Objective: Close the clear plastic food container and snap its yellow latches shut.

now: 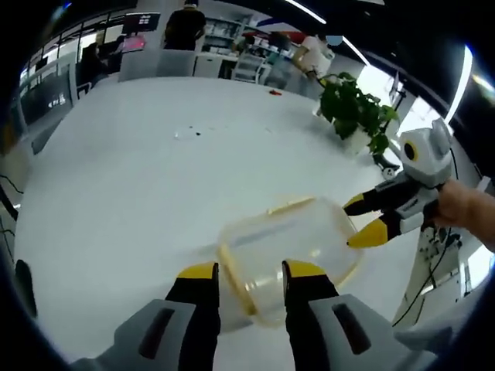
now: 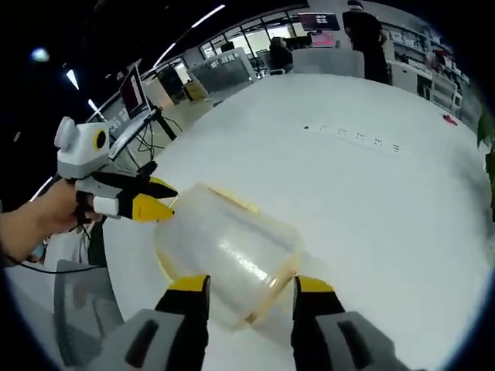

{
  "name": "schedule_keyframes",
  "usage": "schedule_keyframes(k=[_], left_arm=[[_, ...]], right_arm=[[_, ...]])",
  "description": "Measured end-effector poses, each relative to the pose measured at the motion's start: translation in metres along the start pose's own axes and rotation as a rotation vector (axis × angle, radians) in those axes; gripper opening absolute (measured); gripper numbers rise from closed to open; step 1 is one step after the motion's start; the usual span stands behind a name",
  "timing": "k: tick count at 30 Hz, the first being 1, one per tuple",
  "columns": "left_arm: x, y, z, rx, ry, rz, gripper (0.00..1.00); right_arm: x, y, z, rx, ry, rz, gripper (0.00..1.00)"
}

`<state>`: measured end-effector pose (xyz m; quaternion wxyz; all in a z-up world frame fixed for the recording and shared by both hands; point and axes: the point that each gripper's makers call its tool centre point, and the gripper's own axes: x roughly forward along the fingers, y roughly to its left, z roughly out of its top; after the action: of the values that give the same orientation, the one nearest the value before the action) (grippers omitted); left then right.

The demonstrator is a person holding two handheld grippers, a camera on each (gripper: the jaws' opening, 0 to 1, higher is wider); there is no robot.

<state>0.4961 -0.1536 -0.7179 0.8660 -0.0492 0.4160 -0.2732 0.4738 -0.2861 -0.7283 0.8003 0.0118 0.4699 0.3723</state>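
Note:
The clear plastic container [image 1: 298, 239] with its yellow rim lies tilted on the white table [image 1: 131, 185]. In the left gripper view my left gripper [image 1: 251, 272] is open, and the container's near end sits between its yellow fingertips [image 1: 198, 271]. My right gripper [image 1: 362, 219] comes in from the right, held by a hand, with its tips apart at the far rim. In the right gripper view the container [image 2: 228, 243] lies ahead of my open right gripper [image 2: 251, 284]. The left gripper [image 2: 157, 199] meets the container's left edge there. I cannot tell whether either gripper touches the container.
A potted plant [image 1: 352, 112] stands at the table's far right. Small dark bits [image 1: 193, 133] lie mid-table. Chairs, desks and people are beyond the far edge. A laptop on a stand [image 2: 131, 91] and a grey chair [image 2: 77, 309] sit off the table's edge [image 2: 124, 255].

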Motion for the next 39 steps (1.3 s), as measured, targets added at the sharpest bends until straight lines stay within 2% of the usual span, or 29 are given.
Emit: schedule_keyframes(k=[5,8,14,17,21,28,35,39], left_arm=[[-0.002,0.003,0.002,0.039,0.006,0.002,0.30],[-0.003,0.004,0.001,0.063,0.024,0.003,0.28],[-0.004,0.002,0.001,0.176,0.061,-0.008,0.30],[-0.007,0.002,0.006,0.196,0.048,-0.004,0.29],[-0.009,0.000,0.011,0.230,0.043,-0.018,0.30],[-0.008,-0.003,0.010,0.317,0.085,-0.023,0.29],[-0.008,-0.008,0.013,0.366,0.100,-0.042,0.29],[-0.006,-0.009,0.013,0.393,0.115,-0.045,0.29]], right_arm=[[-0.004,-0.006,0.000,-0.035,0.010,-0.015,0.41],[-0.007,-0.007,0.001,-0.056,0.024,-0.015,0.36],[-0.010,-0.009,0.001,-0.183,0.075,-0.032,0.37],[-0.010,-0.005,0.006,-0.215,0.057,-0.012,0.38],[-0.009,-0.004,0.007,-0.250,0.072,-0.002,0.38],[-0.009,-0.001,0.007,-0.325,0.103,0.008,0.40],[-0.009,-0.001,0.007,-0.388,0.132,0.012,0.39],[-0.008,0.006,0.006,-0.417,0.142,0.040,0.40]])
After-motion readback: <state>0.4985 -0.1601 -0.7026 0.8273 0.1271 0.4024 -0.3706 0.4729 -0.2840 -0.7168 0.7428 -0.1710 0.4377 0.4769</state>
